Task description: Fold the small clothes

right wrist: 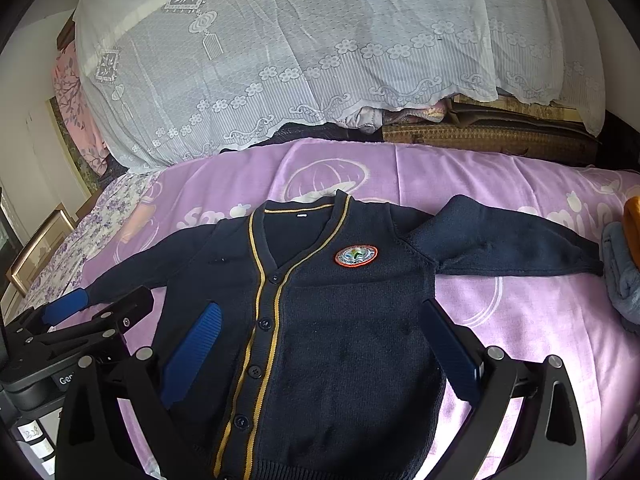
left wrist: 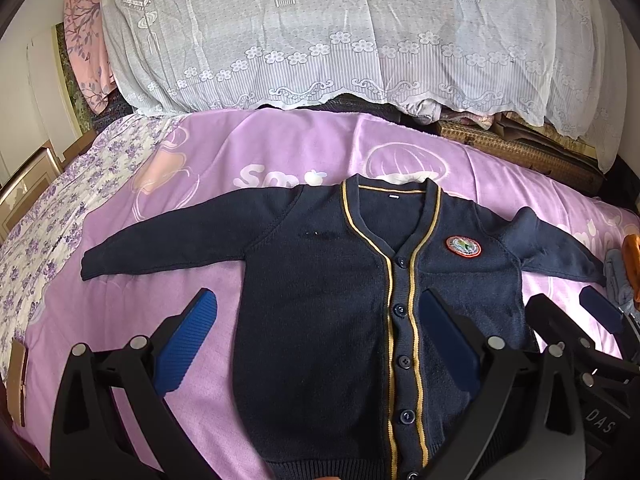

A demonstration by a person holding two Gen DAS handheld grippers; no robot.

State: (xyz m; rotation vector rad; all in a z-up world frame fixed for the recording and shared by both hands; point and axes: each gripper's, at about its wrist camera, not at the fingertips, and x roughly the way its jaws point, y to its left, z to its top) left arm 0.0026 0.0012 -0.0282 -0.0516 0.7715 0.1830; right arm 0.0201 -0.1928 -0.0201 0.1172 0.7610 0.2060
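Note:
A small navy cardigan (left wrist: 320,320) with yellow trim, buttons and a round red badge (left wrist: 463,247) lies flat and face up on a purple blanket (left wrist: 260,152), both sleeves spread out. It also shows in the right wrist view (right wrist: 340,340). My left gripper (left wrist: 316,340) is open and empty, hovering over the cardigan's left half. My right gripper (right wrist: 320,352) is open and empty over the cardigan's right half. Each gripper shows at the edge of the other's view.
A white lace cover (left wrist: 340,32) drapes over piled things behind the blanket. A floral sheet (left wrist: 48,232) lies at the left. A grey cloth (right wrist: 622,276) and an orange item (right wrist: 633,224) sit at the right edge.

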